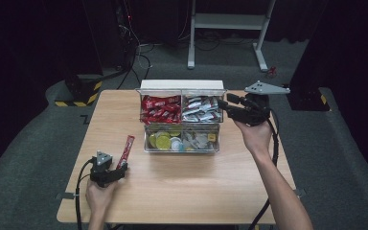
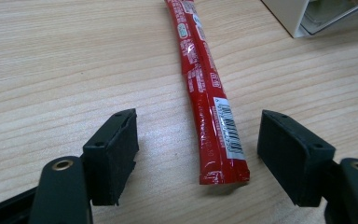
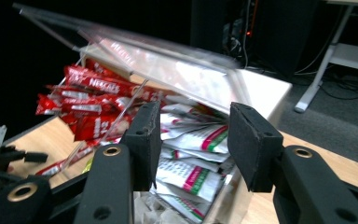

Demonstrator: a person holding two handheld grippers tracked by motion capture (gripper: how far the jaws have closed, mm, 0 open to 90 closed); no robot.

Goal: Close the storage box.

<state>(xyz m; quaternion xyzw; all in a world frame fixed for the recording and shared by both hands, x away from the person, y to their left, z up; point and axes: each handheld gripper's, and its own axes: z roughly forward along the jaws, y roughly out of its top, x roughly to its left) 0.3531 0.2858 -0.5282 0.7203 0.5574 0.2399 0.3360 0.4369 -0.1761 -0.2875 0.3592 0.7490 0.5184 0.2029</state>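
A long red stick sachet (image 1: 126,151) lies flat on the wooden table (image 1: 182,191), left of centre. My left gripper (image 1: 117,168) rests at its near end. In the left gripper view the sachet (image 2: 205,88) lies between the wide-open jaws of the left gripper (image 2: 198,116), touching neither pad. My right gripper (image 1: 223,103) hovers at the right rear corner of a clear compartment box (image 1: 182,149). In the right gripper view the right gripper (image 3: 194,109) has its jaws parted with nothing pinched, facing white sachets (image 3: 191,172); the clear lid (image 3: 168,65) stands tilted up and blurred.
The box's back compartments hold red sachets (image 1: 160,109) and white sachets (image 1: 200,109); the front ones hold gold round capsules (image 1: 163,140) and small grey items (image 1: 199,140). A white frame (image 1: 230,21) and a yellow-black striped base (image 1: 79,93) stand on the floor beyond.
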